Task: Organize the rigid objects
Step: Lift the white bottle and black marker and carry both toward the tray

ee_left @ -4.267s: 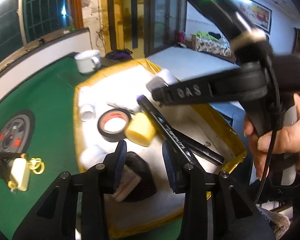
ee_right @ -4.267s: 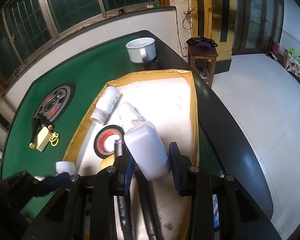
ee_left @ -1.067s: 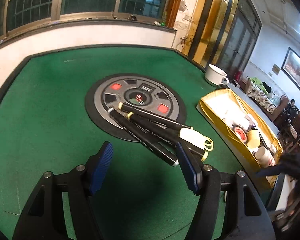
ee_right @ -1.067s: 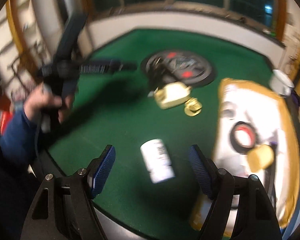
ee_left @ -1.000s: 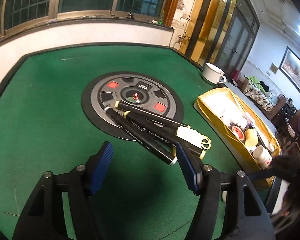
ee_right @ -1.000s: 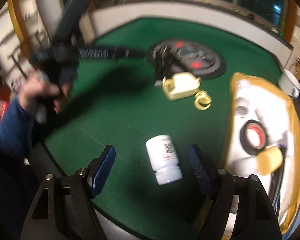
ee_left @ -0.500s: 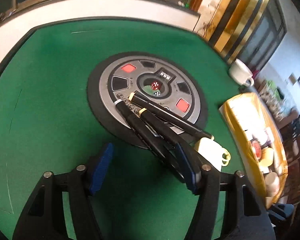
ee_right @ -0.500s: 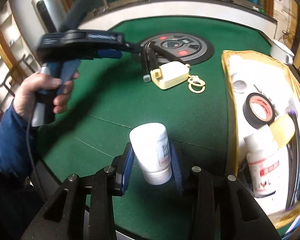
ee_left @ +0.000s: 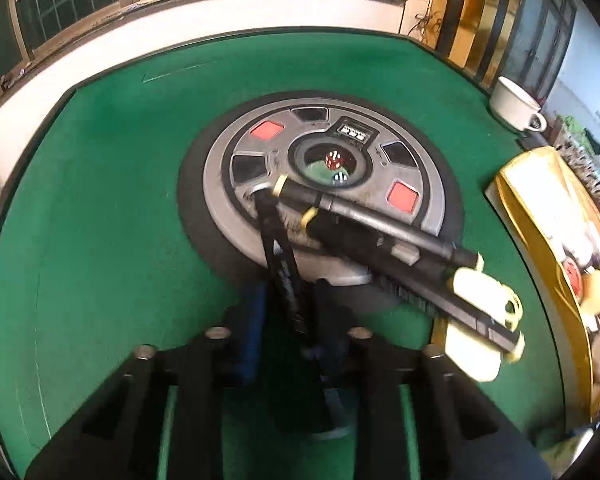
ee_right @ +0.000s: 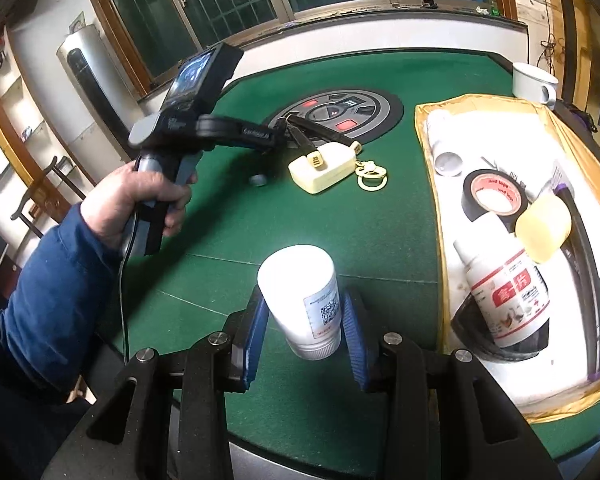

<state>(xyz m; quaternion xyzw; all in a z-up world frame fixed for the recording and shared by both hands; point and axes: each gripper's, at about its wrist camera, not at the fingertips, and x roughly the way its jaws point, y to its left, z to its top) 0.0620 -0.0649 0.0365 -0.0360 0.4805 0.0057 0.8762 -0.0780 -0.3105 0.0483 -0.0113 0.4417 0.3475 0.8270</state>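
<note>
The black tape roll (ee_right: 493,200) at the right of the right wrist view has "tape" printed in red on its inner core; the word before it is too small to read. The white bottle (ee_right: 308,304) at lower centre carries a QR code. The bottle (ee_right: 508,292) at lower right bears a red label with Chinese characters, not readable.

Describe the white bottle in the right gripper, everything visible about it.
The white bottle is a small plastic-looking cylinder with a plain flat base facing up and toward the camera. A printed label with a QR code runs down its side, and its ribbed white cap points down. It is held upside down, slightly tilted, above the green table, with the right gripper clamping its lower body between blue pads.
</note>
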